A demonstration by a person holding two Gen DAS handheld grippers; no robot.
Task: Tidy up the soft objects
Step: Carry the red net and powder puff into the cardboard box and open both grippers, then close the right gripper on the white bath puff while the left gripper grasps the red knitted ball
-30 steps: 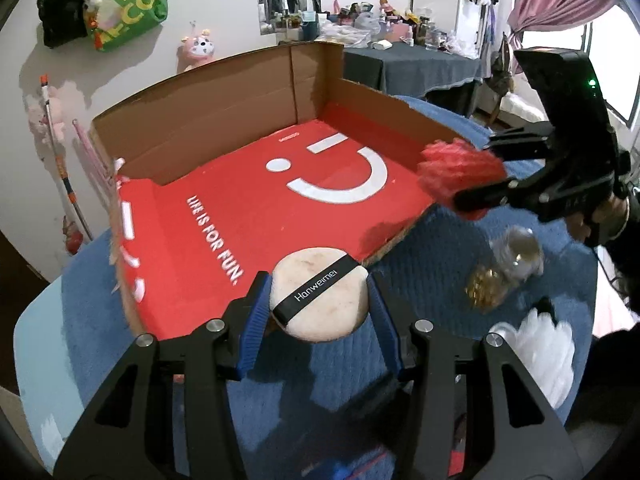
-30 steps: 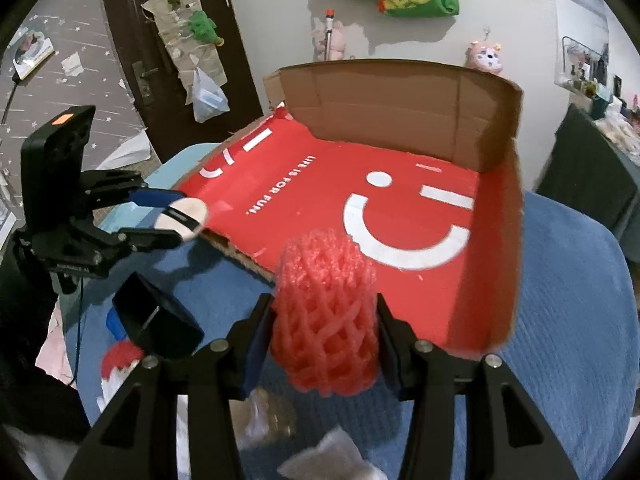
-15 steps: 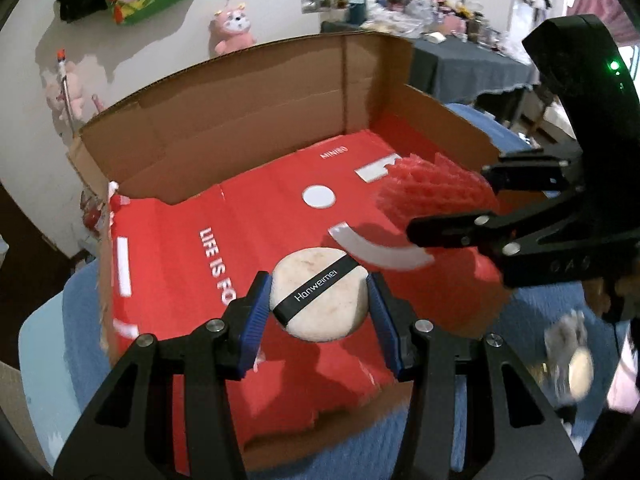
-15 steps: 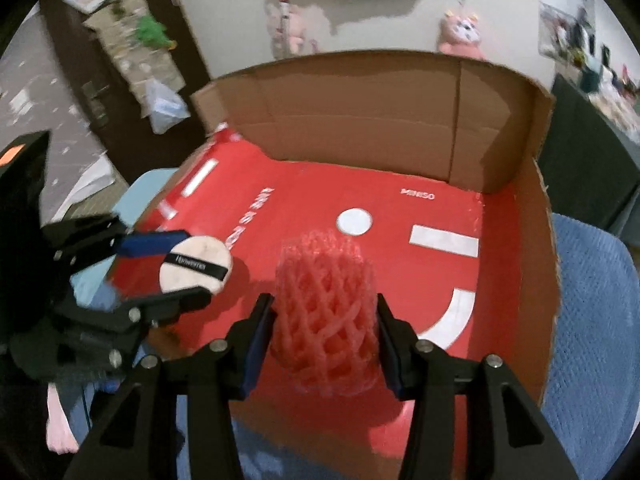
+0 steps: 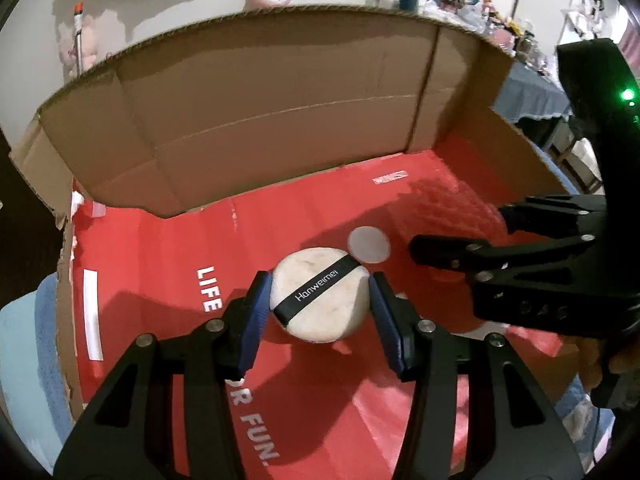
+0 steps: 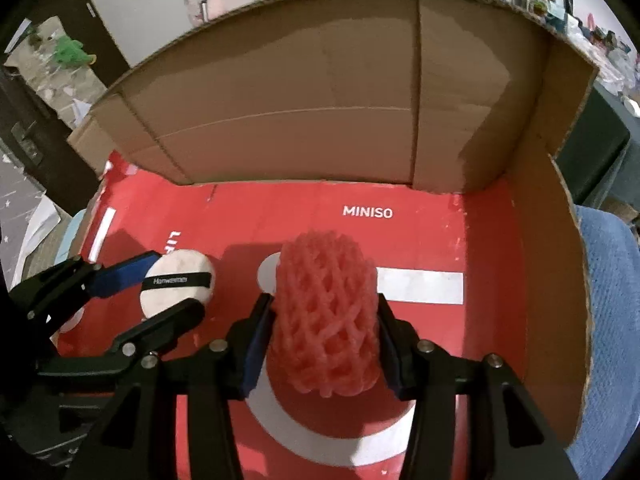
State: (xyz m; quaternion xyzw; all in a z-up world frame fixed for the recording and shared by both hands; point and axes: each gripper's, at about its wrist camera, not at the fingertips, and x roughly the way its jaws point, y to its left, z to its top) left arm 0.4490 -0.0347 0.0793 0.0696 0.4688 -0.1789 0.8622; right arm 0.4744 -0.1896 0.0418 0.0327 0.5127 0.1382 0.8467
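Foam netting, pink and springy, makes up the mesh sleeve (image 6: pixel 326 320) that the right tool (image 6: pixel 324 344) pinches by its sides above the red floor of the cardboard box (image 6: pixel 280 100), toward its right wall. It likely weighs almost nothing and squashes easily, so a light grip at mid-height suits it. The left tool (image 5: pixel 318 312) clamps the powder puff (image 5: pixel 318 294) by its rim, over the floor's middle; its jaws have just eased apart slightly. The puff looks soft and light too.

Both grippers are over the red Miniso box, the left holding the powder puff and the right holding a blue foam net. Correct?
Not quite: the foam net in the right gripper is red, as the right wrist view shows. The left gripper does hold the powder puff over the box.
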